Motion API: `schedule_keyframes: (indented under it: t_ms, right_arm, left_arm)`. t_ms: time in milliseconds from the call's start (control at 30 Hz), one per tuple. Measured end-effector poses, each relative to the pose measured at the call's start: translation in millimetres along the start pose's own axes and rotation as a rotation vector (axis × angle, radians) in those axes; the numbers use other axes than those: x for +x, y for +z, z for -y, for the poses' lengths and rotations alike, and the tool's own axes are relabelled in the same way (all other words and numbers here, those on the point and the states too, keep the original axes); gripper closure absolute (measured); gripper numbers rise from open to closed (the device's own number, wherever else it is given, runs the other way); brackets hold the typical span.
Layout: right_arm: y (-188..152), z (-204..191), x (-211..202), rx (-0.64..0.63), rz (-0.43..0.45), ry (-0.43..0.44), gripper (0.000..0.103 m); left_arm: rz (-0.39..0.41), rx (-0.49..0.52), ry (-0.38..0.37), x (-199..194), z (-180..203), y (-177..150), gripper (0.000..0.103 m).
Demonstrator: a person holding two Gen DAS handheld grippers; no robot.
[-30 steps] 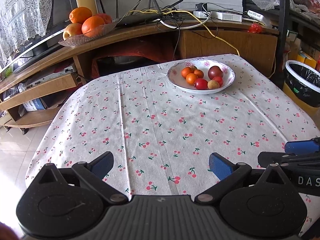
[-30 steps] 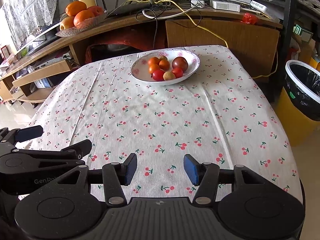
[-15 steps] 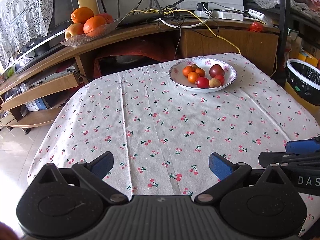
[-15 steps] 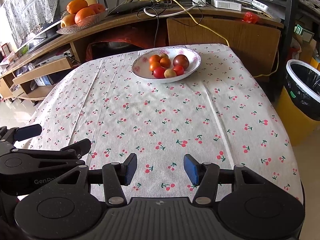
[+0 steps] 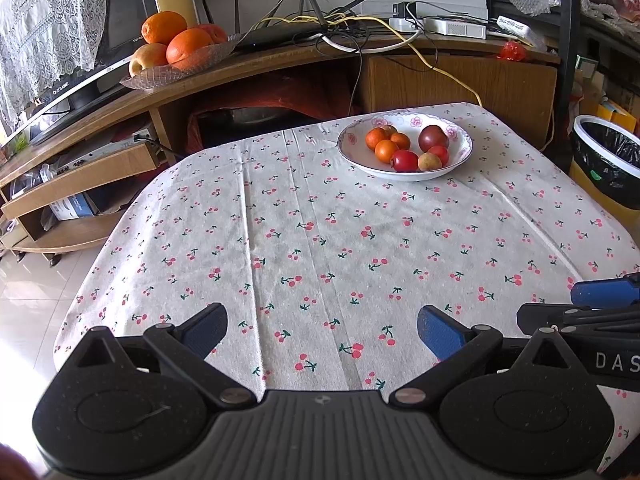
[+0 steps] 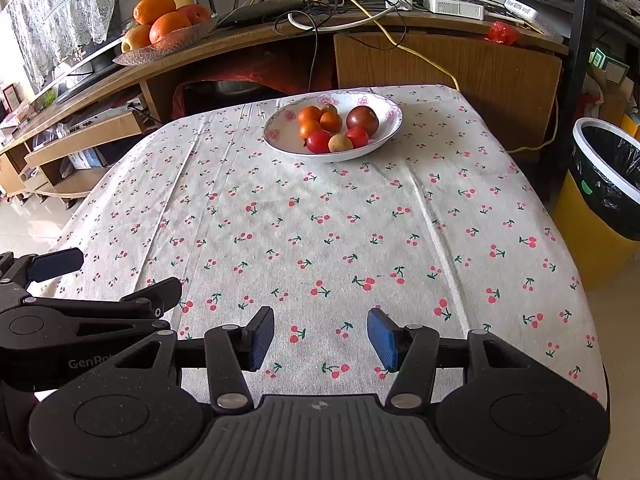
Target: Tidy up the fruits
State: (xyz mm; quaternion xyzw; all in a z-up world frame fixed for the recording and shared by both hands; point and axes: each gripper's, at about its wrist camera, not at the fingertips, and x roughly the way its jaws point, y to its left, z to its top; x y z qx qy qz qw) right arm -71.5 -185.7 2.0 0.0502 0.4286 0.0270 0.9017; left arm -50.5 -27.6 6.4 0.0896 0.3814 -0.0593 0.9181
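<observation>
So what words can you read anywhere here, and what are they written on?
"DAS": white letters on the right gripper, cut off at the picture's edge.
"GenRo": pale letters on the left gripper, partly hidden.
White print on the TV frame: too blurred to read.
Label on the white box on the shelf: too small to read.

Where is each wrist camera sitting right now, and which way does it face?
Left wrist: on the left gripper, low at the near table edge, facing the fruit bowl; its open jaws and the right gripper at the right edge show.
Right wrist: on the right gripper, same heading; its open jaws and the left gripper at left show.
Shared: bowl, cherry tablecloth, glass dish of oranges, bin.
</observation>
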Motion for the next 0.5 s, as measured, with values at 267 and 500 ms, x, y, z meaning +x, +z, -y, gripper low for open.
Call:
schedule_keyframes:
  t_ms: [267,500]
  right_arm:
    - [-0.8,0.0,0.6,-0.001,-0.001,0.000,0.054]
    - [-3.6,0.3,0.6,0.002,0.005,0.002,0.054]
  left_arm:
    - [-0.003,0.001,0.000,0.9,-0.1,-1.2,0.000]
    - [-0.002,0.000,0.006,0.2,1.0,-0.8,0.000]
